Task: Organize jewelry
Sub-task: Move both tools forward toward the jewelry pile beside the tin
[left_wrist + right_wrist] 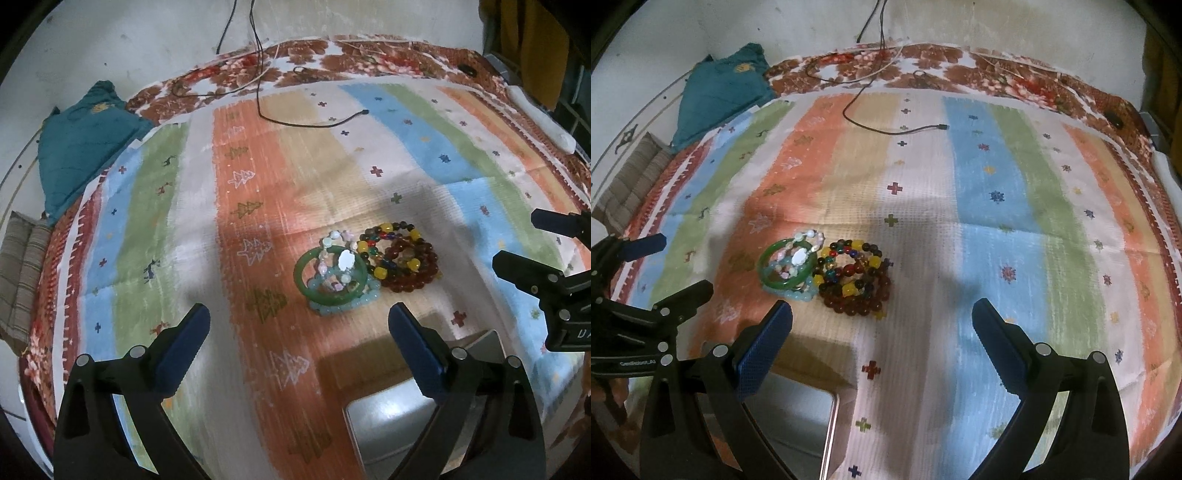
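A pile of jewelry lies on the striped cloth (332, 177). A green bangle (301, 280) rests on a pale blue bead bracelet (334, 309), with a pastel bead bracelet (341, 243) across it. Beside them lie a multicoloured bead bracelet (384, 236) and a dark red bead bracelet (424, 273). My left gripper (299, 325) is open and empty, just in front of the pile. My right gripper (882, 317) is open and empty, in front and to the right of the pile; the bangle (764, 269) and the dark red beads (849, 306) show there.
A metal tray (391, 417) sits close under both grippers, also seen in the right wrist view (798, 428). A black cable (306, 123) lies across the far cloth. A teal cloth (85, 147) and a striped cushion (22, 273) lie at the left. A wall stands behind.
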### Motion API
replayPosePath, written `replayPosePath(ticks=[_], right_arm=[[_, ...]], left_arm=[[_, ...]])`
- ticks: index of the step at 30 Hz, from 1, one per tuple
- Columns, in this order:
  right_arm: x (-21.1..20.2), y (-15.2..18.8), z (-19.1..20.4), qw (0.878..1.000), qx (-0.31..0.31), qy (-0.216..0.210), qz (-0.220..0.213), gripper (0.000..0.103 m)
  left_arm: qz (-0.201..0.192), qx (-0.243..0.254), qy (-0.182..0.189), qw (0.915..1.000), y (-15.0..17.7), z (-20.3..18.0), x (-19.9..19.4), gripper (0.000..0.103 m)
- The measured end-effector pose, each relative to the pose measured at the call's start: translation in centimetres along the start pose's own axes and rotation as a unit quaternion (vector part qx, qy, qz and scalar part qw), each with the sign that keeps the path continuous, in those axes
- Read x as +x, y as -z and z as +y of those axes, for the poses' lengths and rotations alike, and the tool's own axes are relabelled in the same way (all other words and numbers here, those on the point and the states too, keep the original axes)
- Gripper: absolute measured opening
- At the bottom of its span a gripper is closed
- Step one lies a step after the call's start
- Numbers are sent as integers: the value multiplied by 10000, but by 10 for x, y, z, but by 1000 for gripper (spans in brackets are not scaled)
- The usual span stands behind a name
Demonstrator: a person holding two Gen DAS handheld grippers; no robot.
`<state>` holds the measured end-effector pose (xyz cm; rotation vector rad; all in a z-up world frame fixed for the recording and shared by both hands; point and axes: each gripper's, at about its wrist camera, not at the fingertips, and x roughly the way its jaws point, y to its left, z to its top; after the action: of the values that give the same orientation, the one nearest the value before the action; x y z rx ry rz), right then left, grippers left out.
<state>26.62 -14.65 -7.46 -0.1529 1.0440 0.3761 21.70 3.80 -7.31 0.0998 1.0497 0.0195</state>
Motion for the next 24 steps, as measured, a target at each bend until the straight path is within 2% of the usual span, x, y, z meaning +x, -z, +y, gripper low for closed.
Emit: replayPosePath(ticks=[6,13,24], right_arm=[[18,-6,-2,9999,-29,27,153,99],[38,-10,-3,9995,-56,105,305,99],[65,-22,-6,9990,85,89,425,99]], left_arm=[[53,176,61,9998,-4,1,20,91],[136,23,210,9997,-13,11,39,91],[285,-32,370,9989,-24,14,66,84]])
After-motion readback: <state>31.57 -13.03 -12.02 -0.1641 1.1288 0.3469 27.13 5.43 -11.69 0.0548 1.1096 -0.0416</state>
